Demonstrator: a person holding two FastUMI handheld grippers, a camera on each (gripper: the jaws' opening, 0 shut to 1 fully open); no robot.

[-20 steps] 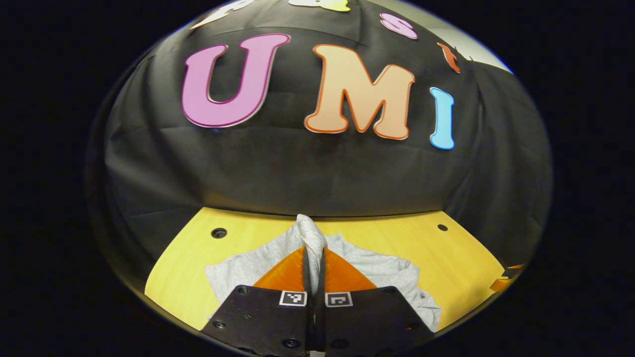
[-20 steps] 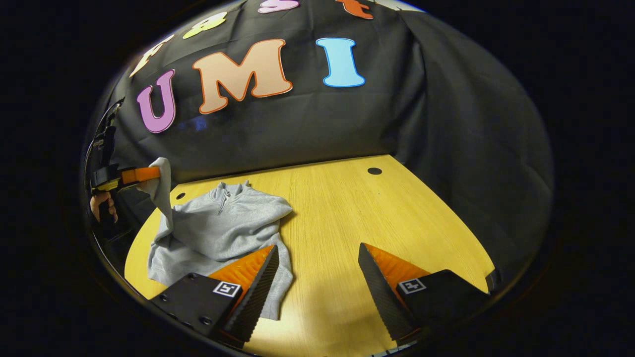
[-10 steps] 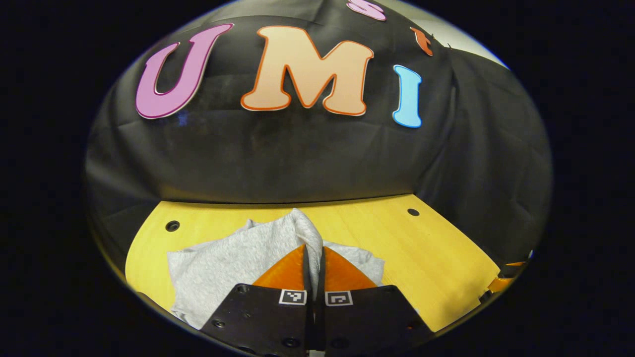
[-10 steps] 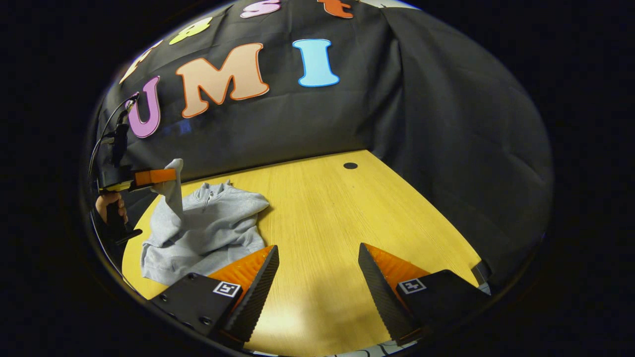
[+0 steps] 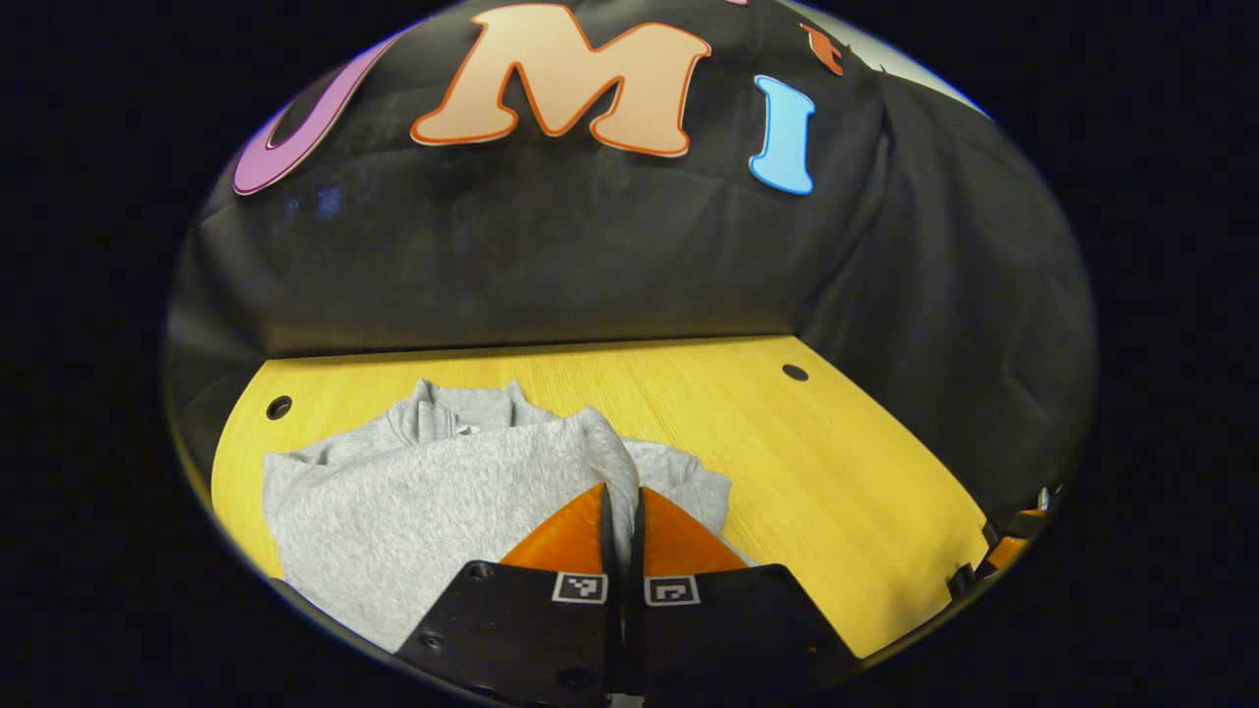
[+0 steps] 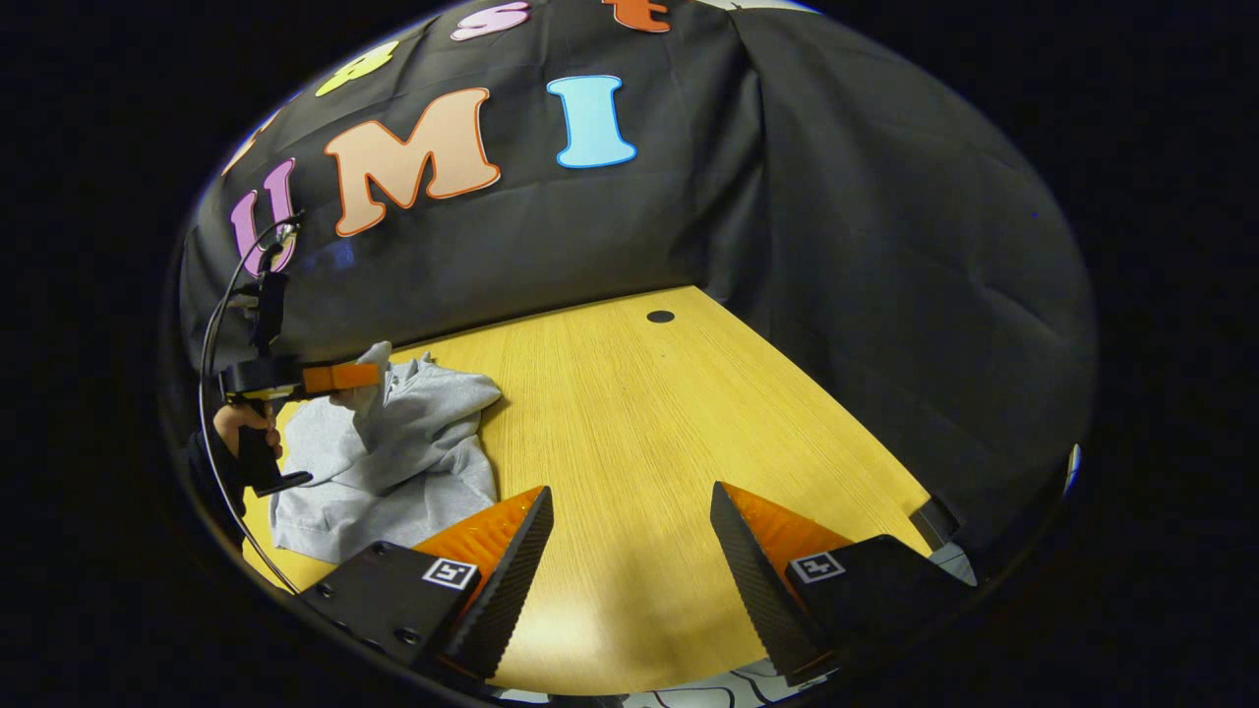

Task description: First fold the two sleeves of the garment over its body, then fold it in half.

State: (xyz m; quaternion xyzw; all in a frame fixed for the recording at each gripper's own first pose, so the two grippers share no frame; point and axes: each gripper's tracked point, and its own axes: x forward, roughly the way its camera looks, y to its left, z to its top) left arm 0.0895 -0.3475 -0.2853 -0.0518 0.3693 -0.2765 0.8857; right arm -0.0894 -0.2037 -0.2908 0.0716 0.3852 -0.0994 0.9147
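Right gripper view: table (image 6: 629,413) spans the middle of the frame, bare wood over most of it; grey garment (image 6: 393,452) lies bunched at centre left, collar toward the booth wall. Left hand-held gripper (image 6: 354,377) shows at far left, held by a hand (image 6: 241,423), with a fold of sleeve (image 6: 372,369) clamped between its fingers and lifted above the garment's body. Right hand-held gripper (image 6: 629,536) sits at bottom centre, fingers spread wide, nothing between them, over bare table just right of the garment's hem. Left gripper view: garment (image 5: 423,501) fills lower left, collar (image 5: 438,413) at its far edge; left hand-held gripper (image 5: 622,506) at bottom centre, fingers pressed together on the sleeve fabric (image 5: 610,457), which rises in a ridge just ahead of the tips. Judgement: step in hand is the first sleeve fold, roughly mid-way across the body. To do it well: carry the cuff low and level across the chest, keep the fold line along the shoulder seam, lay the fabric down before releasing so it does not spring back. Body looks rumpled; the free right hand-held gripper could pin the hem to stop it dragging.
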